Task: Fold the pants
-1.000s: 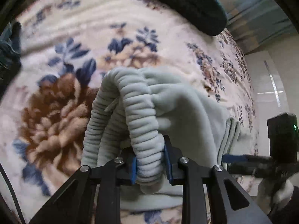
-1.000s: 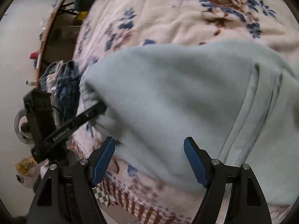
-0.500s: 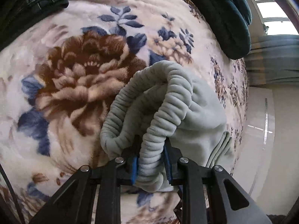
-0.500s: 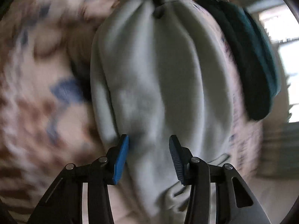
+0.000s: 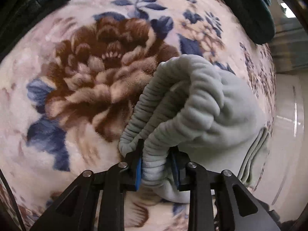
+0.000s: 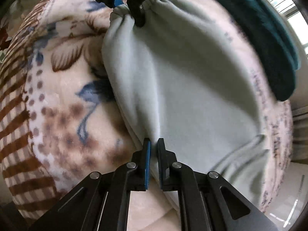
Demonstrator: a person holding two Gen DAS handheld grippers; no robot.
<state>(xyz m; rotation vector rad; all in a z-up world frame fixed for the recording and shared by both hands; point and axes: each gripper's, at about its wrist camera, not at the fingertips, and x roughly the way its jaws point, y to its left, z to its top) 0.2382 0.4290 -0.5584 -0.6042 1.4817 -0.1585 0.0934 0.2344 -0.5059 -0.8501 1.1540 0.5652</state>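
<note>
Left wrist view: the left gripper [image 5: 156, 165] has the ribbed waistband of the pale green pants [image 5: 211, 115] bunched between its blue pads, jaws easing apart, the brown flower on the blanket [image 5: 86, 88] filling the left side. Right wrist view: the right gripper [image 6: 153, 154] is closing, pinching a fold at the pants' near edge; here the garment lies spread long over the blanket toward the left gripper at the top, a dark teal cushion [image 6: 259, 38] beyond.
</note>
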